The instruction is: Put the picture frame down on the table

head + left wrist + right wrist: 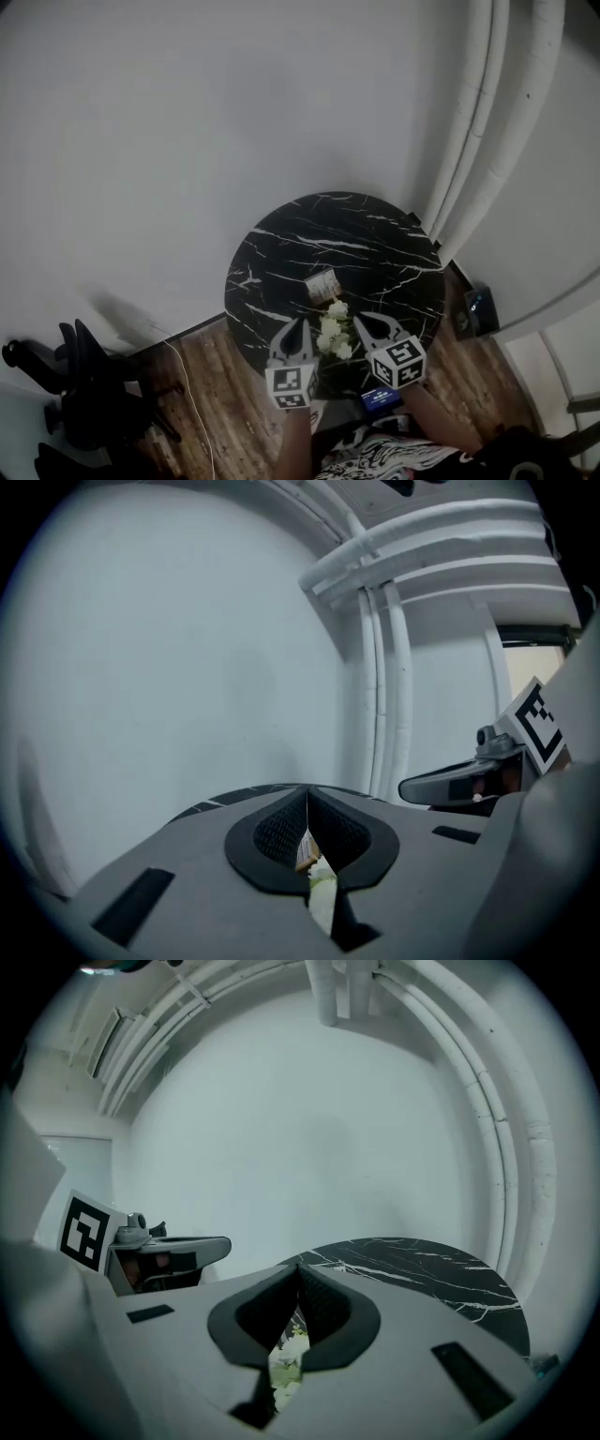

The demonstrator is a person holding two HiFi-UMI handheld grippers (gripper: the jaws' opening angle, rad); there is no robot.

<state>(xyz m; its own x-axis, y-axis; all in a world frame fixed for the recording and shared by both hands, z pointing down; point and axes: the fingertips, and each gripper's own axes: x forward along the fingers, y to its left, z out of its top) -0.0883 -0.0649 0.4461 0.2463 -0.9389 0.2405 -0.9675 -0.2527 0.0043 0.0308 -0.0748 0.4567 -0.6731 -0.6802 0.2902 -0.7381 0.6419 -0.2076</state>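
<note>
With left tool (299,325) and right tool (362,322) both closed on nothing, reaching for the picture frame (323,283) risked knocking the white flowers (333,336) just nearer.

Black white-veined table (300,239), white flowers (334,334)

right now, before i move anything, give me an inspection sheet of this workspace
surface: round black marble table with white veins
job's things: small tan picture frame on the table, ungripped
clutter: white flower bunch on the table, nearer than the frame
grippers: left tongs shut, empty; right tongs shut, empty
cables: thin white cable across the wooden floor
surroundings: black office chair at left; white wall pipes at right
</note>
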